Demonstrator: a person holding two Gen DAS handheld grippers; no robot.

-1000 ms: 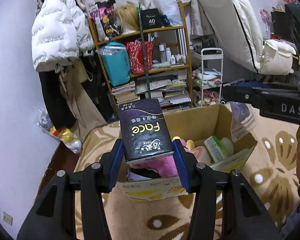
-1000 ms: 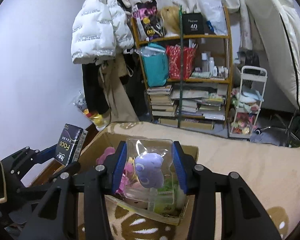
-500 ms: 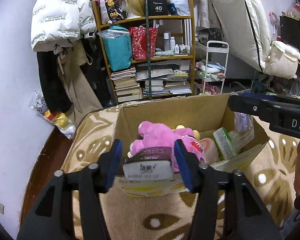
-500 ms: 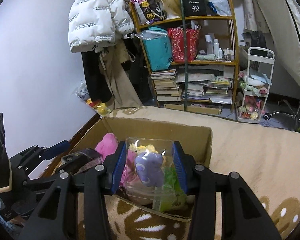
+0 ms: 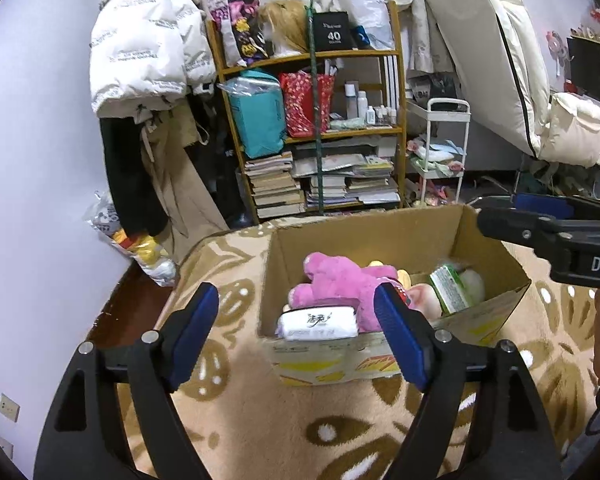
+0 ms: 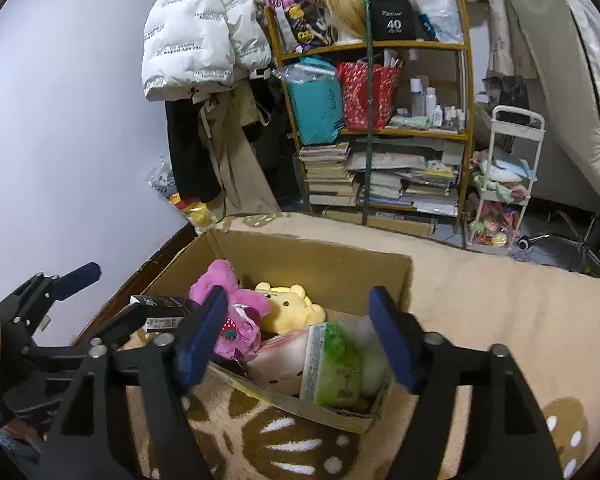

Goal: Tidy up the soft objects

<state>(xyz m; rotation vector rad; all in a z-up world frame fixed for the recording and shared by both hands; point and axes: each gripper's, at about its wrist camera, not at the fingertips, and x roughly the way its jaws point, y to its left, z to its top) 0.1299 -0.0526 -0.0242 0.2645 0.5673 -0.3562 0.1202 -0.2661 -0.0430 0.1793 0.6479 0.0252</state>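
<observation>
An open cardboard box (image 5: 384, 236) (image 6: 312, 252) stands on the patterned rug. It holds a pink plush (image 5: 340, 280) (image 6: 236, 320), a yellow bear plush (image 6: 292, 308), a green-labelled pack (image 5: 450, 290) (image 6: 334, 364) and a black tissue pack (image 5: 320, 322) (image 6: 164, 310) lying at its near-left corner. My left gripper (image 5: 296, 334) is open and empty just in front of the box. My right gripper (image 6: 300, 336) is open and empty over the box's near edge. The clear bag with the purple toy is hidden.
A wooden shelf (image 5: 316, 132) with books and bags stands behind the box. A white rolling cart (image 5: 444, 148) is to its right. Coats (image 5: 148, 80) hang on the left wall. The rug (image 5: 300, 420) spreads around the box.
My left gripper lowered the tissue pack into the box and opened, letting it go. My right gripper opened and released the clear bag with the purple toy into the box.
</observation>
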